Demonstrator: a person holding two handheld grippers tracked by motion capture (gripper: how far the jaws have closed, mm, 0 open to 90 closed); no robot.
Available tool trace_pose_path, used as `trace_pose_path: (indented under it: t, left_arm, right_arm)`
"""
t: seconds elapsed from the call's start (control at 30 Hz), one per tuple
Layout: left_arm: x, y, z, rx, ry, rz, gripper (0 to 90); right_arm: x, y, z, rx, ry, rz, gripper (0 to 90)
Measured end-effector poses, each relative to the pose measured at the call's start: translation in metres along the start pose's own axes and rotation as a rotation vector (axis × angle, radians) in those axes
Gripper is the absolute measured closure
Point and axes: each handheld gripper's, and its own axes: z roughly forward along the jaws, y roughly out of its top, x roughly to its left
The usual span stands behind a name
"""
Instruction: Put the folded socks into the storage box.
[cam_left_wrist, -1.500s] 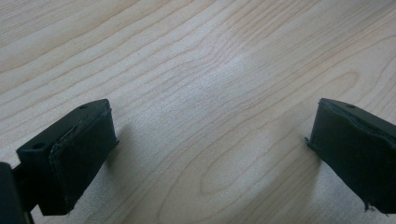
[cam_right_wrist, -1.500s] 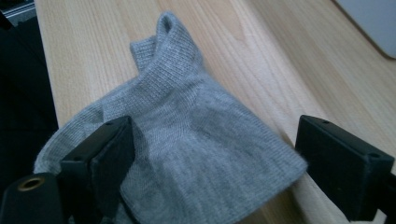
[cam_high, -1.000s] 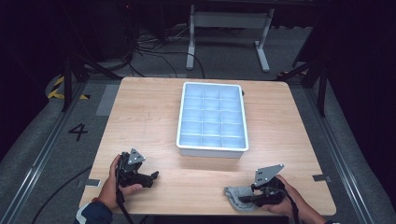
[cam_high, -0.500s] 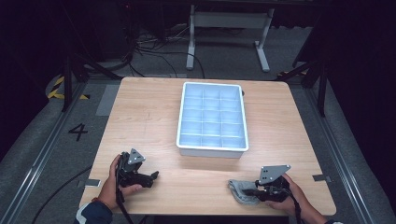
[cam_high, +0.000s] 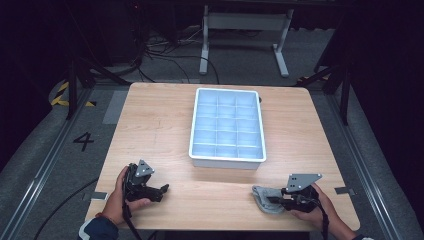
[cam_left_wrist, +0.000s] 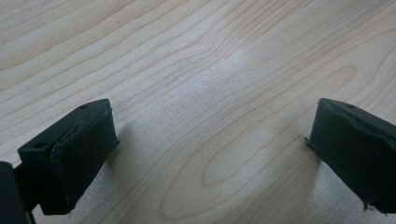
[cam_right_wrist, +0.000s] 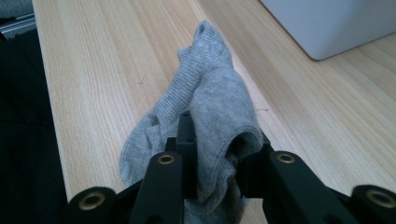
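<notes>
Presently, sock: a small grey knitted sock (cam_right_wrist: 205, 98) lies on the pale wooden tabletop (cam_high: 160, 130) near its front edge, right of centre; in the high view it shows as a grey crumpled patch (cam_high: 264, 199).
Sock axis: long axis runs roughly along the front edge, one end in the right gripper, the free end pointing toward the person's left; in the right gripper view it stretches straight away from the fingers, folded and rumpled.
Right gripper: the black two-jaw right gripper (cam_high: 276, 199) lies low at the tabletop, held in the right hand (cam_high: 316, 210), a grey three-cornered plate on top; its fingers (cam_right_wrist: 187, 135) are drawn close together, pinching the near end of the sock between them.
Left gripper: the black two-jaw left gripper (cam_high: 161, 191) rests at the front left of the tabletop in the left hand (cam_high: 120, 197); its fingers (cam_left_wrist: 79, 149) stand wide apart with bare wood grain between them, holding nothing.
Surroundings: a white plastic tray with a grid of compartments (cam_high: 227, 159) sits mid-tabletop, well behind both grippers; its corner shows beyond the sock in the right gripper view (cam_right_wrist: 327, 28). Dark floor with cables, a grey metal stand behind, a painted "4" at left.
In the way: open wood lies between sock and tray; the two grippers are well apart.
Change: since a second ago the right gripper and sock have shifted a little rightward and nearer the front edge; left gripper and tray unchanged.
</notes>
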Motion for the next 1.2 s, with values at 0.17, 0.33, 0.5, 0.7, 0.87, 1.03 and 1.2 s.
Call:
trace_pose_path:
  t: [0.17, 0.33, 0.5, 0.7, 0.87, 1.03, 1.2]
  left_arm:
    - [0.0, 0.0, 0.0, 0.001, 0.0, -0.003, 1.0]
    - [0.0, 0.0, 0.0, 0.001, 0.0, -0.003, 1.0]
    - [0.0, 0.0, 0.0, 0.001, 0.0, -0.003, 1.0]
    - [0.0, 0.0, 0.0, 0.001, 0.0, -0.004, 1.0]
    - [0.0, 0.0, 0.0, 0.001, 0.0, -0.003, 1.0]
    - [0.0, 0.0, 0.0, 0.001, 0.0, -0.003, 1.0]
    - [0.0, 0.0, 0.0, 0.001, 0.0, -0.003, 1.0]
  right_arm:
    - [-0.001, 0.0, -0.008, -0.022, -0.024, 0.005, 74.9]
    - [-0.003, 0.0, -0.011, -0.033, -0.045, 0.004, 74.9]
    - [-0.004, 0.001, -0.017, -0.051, -0.064, 0.011, 74.9]
    - [-0.007, 0.0, -0.024, -0.071, -0.085, 0.017, 74.9]
    - [-0.01, 0.0, -0.03, -0.082, -0.107, 0.022, 74.8]
    - [-0.014, -0.002, -0.037, -0.099, -0.122, 0.034, 74.8]
    - [-0.018, -0.004, -0.044, -0.12, -0.146, 0.054, 74.8]
